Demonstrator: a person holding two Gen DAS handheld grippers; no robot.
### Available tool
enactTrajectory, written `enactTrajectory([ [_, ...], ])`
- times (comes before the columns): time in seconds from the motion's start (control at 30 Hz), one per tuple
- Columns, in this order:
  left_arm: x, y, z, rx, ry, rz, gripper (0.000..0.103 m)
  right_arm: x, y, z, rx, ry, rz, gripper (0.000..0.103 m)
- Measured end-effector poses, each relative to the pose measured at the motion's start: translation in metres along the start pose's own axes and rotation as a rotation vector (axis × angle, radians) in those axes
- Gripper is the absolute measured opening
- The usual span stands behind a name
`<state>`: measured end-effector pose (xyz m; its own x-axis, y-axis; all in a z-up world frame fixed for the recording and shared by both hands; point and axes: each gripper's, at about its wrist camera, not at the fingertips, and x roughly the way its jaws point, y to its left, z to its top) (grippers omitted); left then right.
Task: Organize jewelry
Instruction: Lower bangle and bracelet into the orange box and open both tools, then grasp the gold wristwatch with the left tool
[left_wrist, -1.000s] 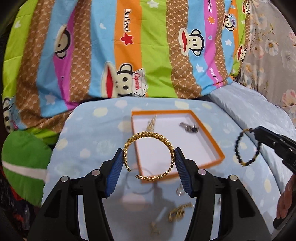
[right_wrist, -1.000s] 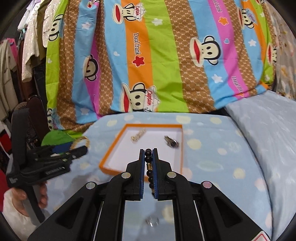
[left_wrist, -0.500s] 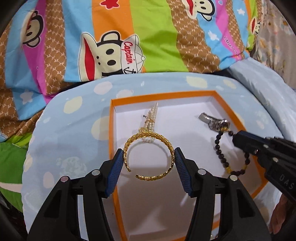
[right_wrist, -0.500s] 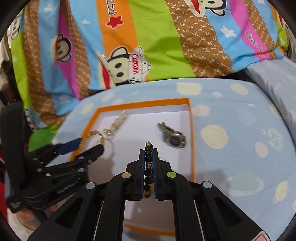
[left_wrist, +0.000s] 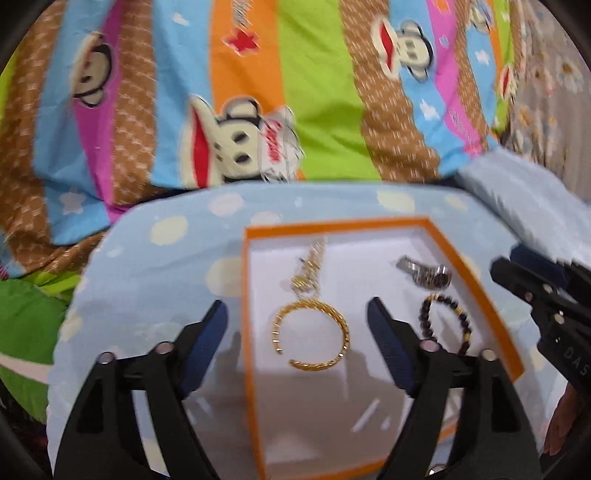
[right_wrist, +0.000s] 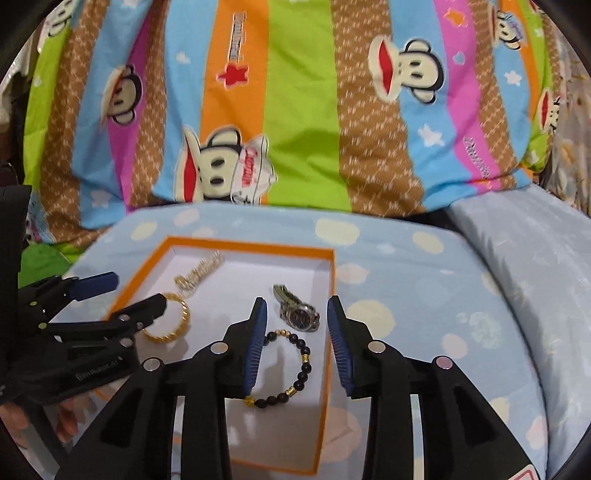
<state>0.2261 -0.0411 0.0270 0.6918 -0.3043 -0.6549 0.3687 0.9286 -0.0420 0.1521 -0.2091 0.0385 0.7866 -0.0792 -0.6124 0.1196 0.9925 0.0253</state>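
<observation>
Since both claws are opening with nothing pinched, the gold bangle (left_wrist: 311, 335) lies loose between the left claw (left_wrist: 297, 345) fingers, mid-frame in the orange tray (left_wrist: 252, 332). Right claw (right_wrist: 296, 345) looks the same, bead bracelet (right_wrist: 291, 369) dropped beside the watch (right_wrist: 298, 312), lower centre, probably so pieces don't tangle.

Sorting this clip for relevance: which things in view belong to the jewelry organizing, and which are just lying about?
Part of the job:
- orange-rimmed box
- gold bangle, in the box
- black bead bracelet, in the box
- wristwatch, in the box
- pale bead chain, in the box
- left gripper and right gripper, jaws opening, nothing gripped

Just lying about:
- monkey-print striped blanket
- spotted blue cushion
</observation>
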Motion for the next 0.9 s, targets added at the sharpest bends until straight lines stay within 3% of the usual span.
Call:
enactTrajectory([
  [0.17, -0.065, 0.032, -0.011, -0.090, -0.082, 0.025, 0.083, -0.053, -0.008, -0.020, 0.053, -0.035, 0.031, 0.047],
  [0.37, -0.101, 0.044, -0.064, -0.118, -0.034, 0.000, 0.083, -0.085, -0.011, -0.084, 0.117, 0.017, 0.052, 0.052],
  [0.6, -0.100, 0.012, -0.121, -0.053, 0.063, -0.072, 0.083, -0.082, -0.014, -0.125, 0.189, 0.089, 0.076, 0.052],
  [0.77, -0.087, -0.020, -0.131, 0.069, 0.106, -0.081, 0.083, -0.080, -0.008, -0.129, 0.168, 0.094, 0.070, 0.052],
  [0.9, -0.077, -0.025, -0.132, 0.075, 0.144, -0.113, 0.079, -0.077, -0.005, -0.130, 0.163, 0.105, 0.081, 0.052],
])
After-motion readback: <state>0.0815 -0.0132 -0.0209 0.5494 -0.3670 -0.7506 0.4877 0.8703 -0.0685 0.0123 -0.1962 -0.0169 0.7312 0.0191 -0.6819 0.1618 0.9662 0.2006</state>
